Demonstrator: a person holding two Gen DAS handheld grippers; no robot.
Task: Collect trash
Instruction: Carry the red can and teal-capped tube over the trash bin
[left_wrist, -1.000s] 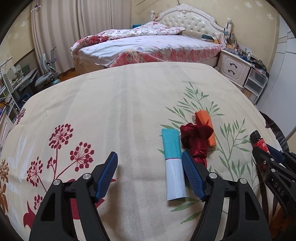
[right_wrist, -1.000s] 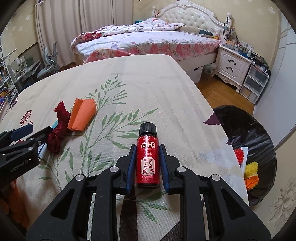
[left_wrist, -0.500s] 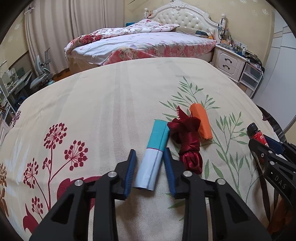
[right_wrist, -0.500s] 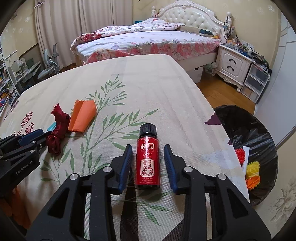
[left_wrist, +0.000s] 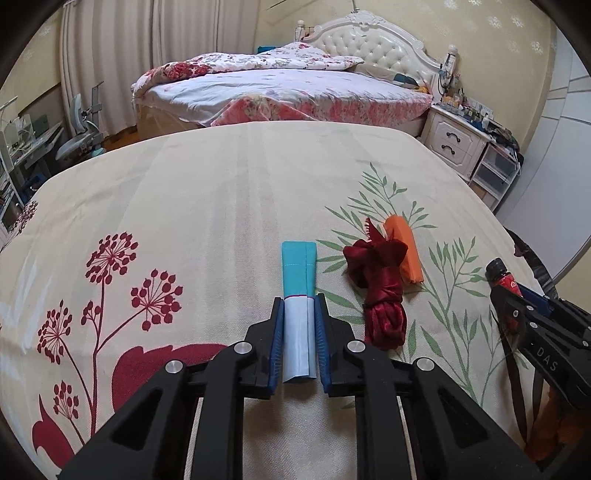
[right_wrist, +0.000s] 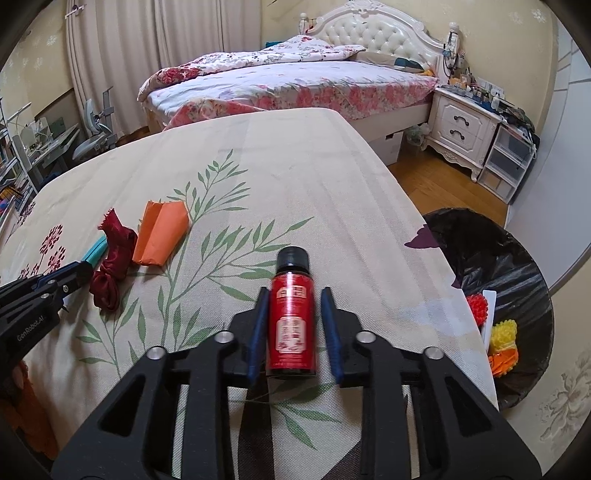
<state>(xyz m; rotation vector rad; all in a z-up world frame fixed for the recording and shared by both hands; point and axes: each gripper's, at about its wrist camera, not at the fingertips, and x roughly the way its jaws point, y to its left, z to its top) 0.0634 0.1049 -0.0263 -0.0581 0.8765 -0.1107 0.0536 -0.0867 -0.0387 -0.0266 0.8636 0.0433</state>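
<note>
A teal and pale blue folded packet (left_wrist: 298, 295) lies on the flowered tablecloth (left_wrist: 207, 206). My left gripper (left_wrist: 299, 314) is shut on its pale end. Beside it lie a dark red ribbon bundle (left_wrist: 380, 295) and an orange paper piece (left_wrist: 406, 253); the ribbon bundle (right_wrist: 110, 266) and the orange paper (right_wrist: 160, 232) also show in the right wrist view. A small red bottle with a black cap (right_wrist: 291, 314) lies between the jaws of my right gripper (right_wrist: 293, 321), which stand slightly apart from its sides. The bottle (left_wrist: 504, 277) shows at the right in the left wrist view.
A bin lined with a black bag (right_wrist: 517, 280) stands off the table's right edge, holding red, yellow and orange scraps. A bed (right_wrist: 295, 81) and a white nightstand (right_wrist: 465, 125) stand beyond the table. A desk and chair (left_wrist: 77, 140) are at far left.
My left gripper moved over the teal packet and closed on it. My right gripper, earlier shut on the red bottle, has opened; the bottle now lies on the cloth between the jaws.
</note>
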